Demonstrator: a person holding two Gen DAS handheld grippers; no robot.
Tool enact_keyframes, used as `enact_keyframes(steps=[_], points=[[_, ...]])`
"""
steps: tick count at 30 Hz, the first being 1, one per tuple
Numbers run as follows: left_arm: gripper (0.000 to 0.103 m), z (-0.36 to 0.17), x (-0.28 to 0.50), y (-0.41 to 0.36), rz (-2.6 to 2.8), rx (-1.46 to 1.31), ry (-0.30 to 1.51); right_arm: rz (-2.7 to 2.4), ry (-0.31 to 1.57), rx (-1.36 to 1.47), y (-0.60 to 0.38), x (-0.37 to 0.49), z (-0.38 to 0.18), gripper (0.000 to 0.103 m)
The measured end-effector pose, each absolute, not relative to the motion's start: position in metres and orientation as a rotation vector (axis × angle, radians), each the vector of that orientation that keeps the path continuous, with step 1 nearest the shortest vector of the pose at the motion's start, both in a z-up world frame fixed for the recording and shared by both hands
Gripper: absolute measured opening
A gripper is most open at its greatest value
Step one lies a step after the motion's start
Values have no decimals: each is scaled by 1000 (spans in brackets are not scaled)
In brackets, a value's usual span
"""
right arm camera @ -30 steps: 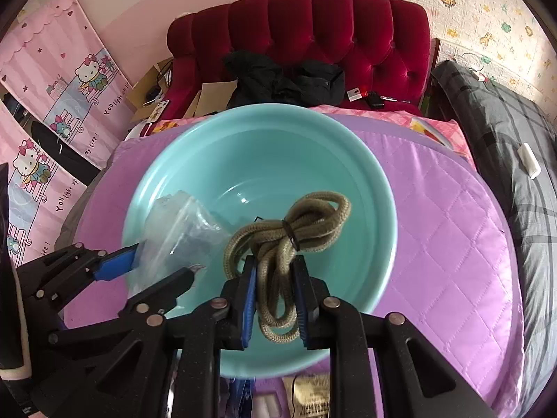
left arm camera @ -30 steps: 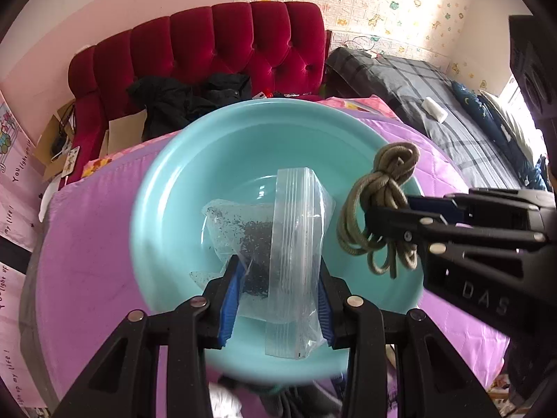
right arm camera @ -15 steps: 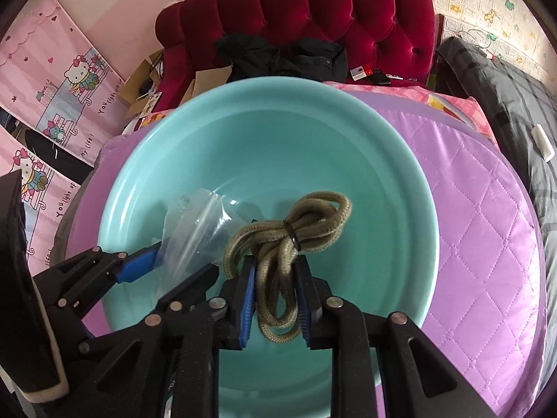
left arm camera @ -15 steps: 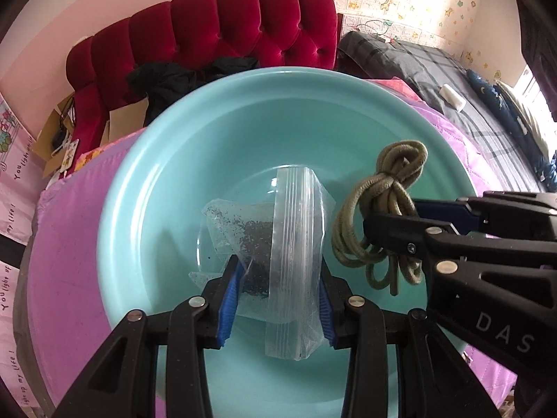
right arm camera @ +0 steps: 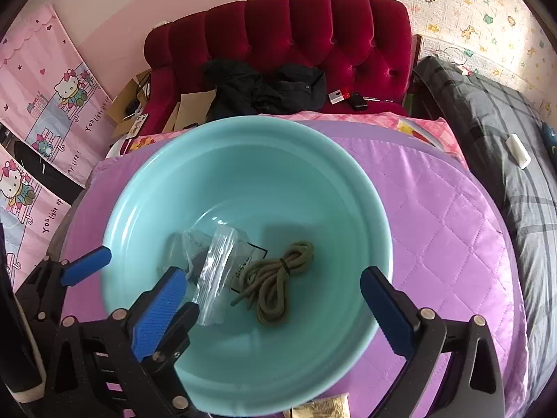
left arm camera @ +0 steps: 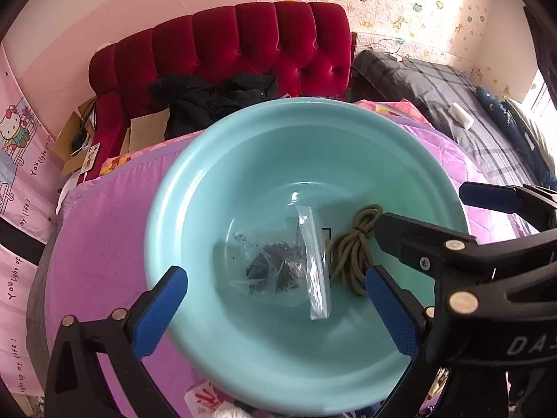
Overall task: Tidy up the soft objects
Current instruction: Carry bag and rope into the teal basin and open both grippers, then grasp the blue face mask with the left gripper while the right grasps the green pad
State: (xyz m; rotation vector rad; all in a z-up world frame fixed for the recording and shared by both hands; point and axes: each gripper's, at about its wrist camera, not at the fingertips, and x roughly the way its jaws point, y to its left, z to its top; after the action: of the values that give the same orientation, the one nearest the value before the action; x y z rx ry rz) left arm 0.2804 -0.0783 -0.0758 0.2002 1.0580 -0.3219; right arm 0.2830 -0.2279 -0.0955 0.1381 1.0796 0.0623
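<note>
A clear zip bag (left arm camera: 278, 264) with dark bits inside lies on the bottom of a turquoise basin (left arm camera: 195, 188). An olive rope bundle (left arm camera: 351, 257) lies beside it on the right, touching it. My left gripper (left arm camera: 275, 308) is open and empty above the basin's near side. My right gripper (right arm camera: 273, 303) is also open and empty above the basin (right arm camera: 348, 188); the bag (right arm camera: 212, 268) and rope (right arm camera: 275, 278) lie below it. The right gripper also shows at the right of the left wrist view (left arm camera: 452, 216).
The basin stands on a purple quilted cover (right arm camera: 445, 230). A red tufted sofa (right arm camera: 296, 35) with black clothes (right arm camera: 264, 87) is behind. A grey plaid bed (right arm camera: 504, 132) is at right. Small packets (right arm camera: 320, 409) lie at the near edge.
Both grippers have opened and lifted back. The zip bag and the rope bundle have dropped out of them and now lie on the basin's bottom.
</note>
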Motion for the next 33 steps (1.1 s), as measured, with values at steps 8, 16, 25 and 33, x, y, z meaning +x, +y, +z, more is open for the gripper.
enact_keyframes(steps=[8,16,25,33], points=[[103,-58,255,-70,-331,193,1054,42,1054,121,-227,253,-74,103],[103,-41,220,-59,-312,211,1047,17,1025,94,-224,215,-55,103],[103,-22,169,-34,-269,203,1015,17,1024,101,-222,159,-41,103],[103,-11,112,-15,-284,196,992,31,1022,69,-220,102,-38,103]])
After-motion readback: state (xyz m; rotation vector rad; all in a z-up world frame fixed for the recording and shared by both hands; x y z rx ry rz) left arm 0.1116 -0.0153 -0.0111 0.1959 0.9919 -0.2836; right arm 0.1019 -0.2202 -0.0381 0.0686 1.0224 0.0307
